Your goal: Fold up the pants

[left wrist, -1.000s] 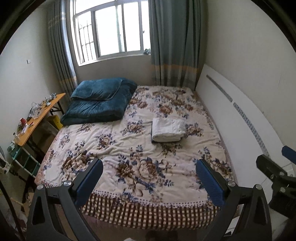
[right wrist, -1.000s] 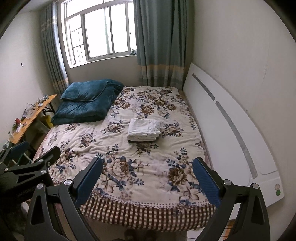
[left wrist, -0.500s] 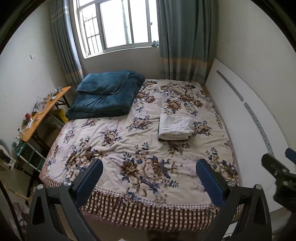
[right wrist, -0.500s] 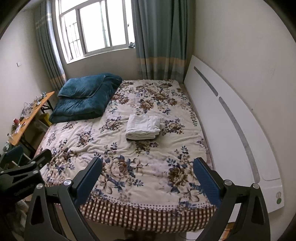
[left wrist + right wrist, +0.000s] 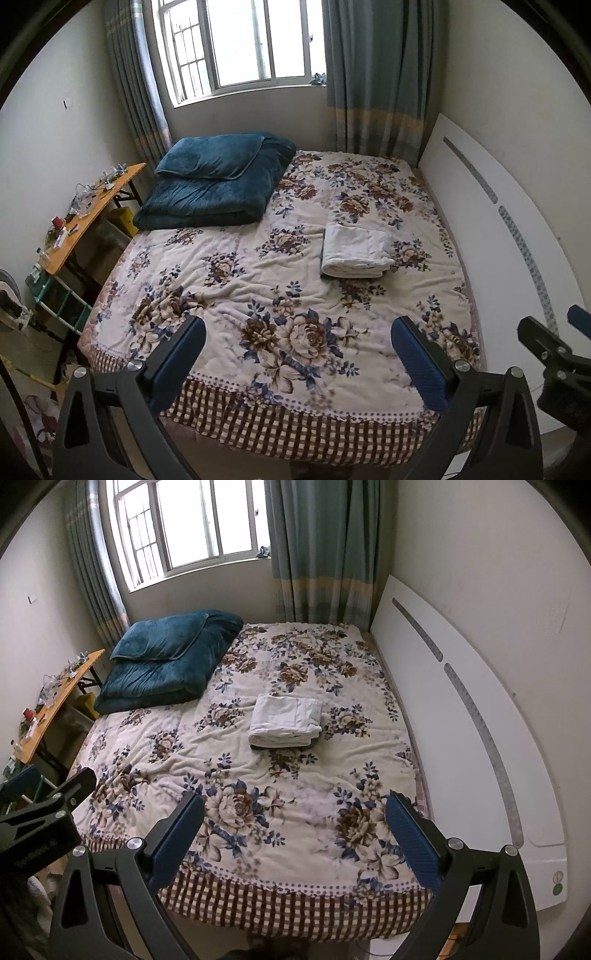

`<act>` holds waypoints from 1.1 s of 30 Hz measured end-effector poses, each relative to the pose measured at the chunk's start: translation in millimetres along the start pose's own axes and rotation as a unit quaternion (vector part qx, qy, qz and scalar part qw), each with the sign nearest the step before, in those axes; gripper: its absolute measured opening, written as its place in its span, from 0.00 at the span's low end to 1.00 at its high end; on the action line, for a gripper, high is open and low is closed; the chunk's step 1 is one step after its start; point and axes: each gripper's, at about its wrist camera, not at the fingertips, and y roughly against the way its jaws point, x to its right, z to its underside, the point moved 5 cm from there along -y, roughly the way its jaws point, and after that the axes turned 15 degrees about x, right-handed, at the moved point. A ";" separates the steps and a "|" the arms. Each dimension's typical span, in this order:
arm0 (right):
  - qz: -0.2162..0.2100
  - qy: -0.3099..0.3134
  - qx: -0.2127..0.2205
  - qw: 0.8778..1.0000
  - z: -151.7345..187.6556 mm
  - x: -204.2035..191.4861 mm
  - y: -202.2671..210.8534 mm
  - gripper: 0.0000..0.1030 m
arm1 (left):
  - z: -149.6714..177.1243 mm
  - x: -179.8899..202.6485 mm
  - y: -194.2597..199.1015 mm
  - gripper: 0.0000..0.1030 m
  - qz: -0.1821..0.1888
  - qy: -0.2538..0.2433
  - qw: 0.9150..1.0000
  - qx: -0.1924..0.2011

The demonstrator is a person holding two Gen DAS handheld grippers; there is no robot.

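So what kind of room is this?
A bedroom, most likely: a big bed with a flowery cover, a folded blue quilt at its far corner, and a curtained window behind.

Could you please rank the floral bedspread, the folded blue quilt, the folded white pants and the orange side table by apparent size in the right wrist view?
1. Floral bedspread
2. Folded blue quilt
3. Folded white pants and orange side table: too close to rank, since the table sits at the distorted edge.
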 end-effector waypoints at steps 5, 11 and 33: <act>0.000 0.002 -0.003 1.000 3.7 -1.8 -1.8 0.97 | -0.1 -1.5 -0.1 0.99 -0.004 -0.005 1.000 0.001; -0.001 0.001 -0.006 1.000 6.7 -2.0 -2.1 0.98 | -0.3 -2.8 0.3 0.99 -0.001 -0.003 1.000 0.001; -0.004 -0.009 -0.010 1.000 21.7 -10.2 6.8 0.98 | -7.4 0.0 2.6 0.99 0.007 -0.008 1.000 0.005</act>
